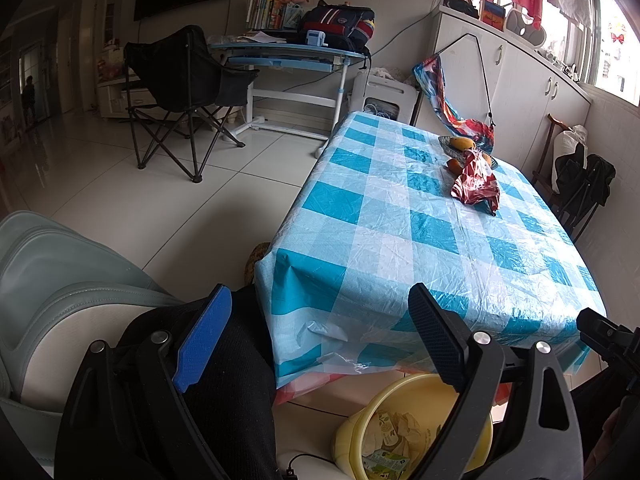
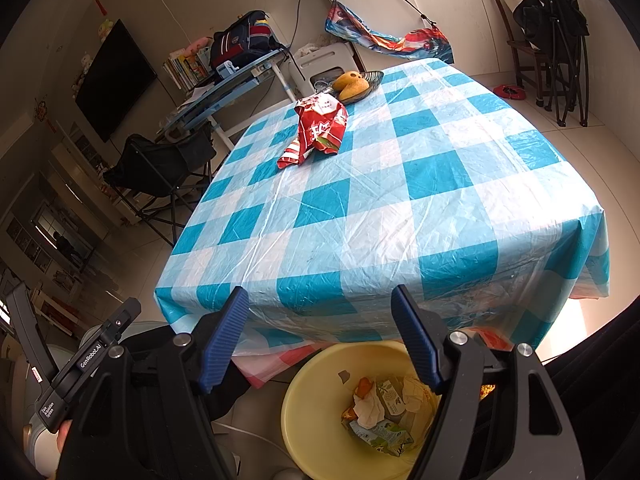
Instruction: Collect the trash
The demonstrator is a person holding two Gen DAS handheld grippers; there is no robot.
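A crumpled red snack bag (image 2: 316,132) lies on the blue-and-white checked tablecloth (image 2: 400,208), towards the far side, next to a fruit dish (image 2: 354,82). The left wrist view shows the same bag (image 1: 476,182) at the far right. A yellow bin (image 2: 316,400) stands on the floor below the table's near edge, with cartons and crumpled paper inside; in the left wrist view the bin (image 1: 360,428) shows at the bottom. My left gripper (image 1: 320,336) is open with nothing between its pads, held off the table's near left corner. My right gripper (image 2: 320,344) is open and empty above the bin.
A black folding chair (image 1: 180,92) and a blue desk (image 1: 288,52) with books and a backpack stand beyond the table on the left. White cabinets (image 1: 516,68) line the right wall. A dark chair with bags (image 2: 548,40) stands at the far right. A pale green seat (image 1: 60,280) sits near left.
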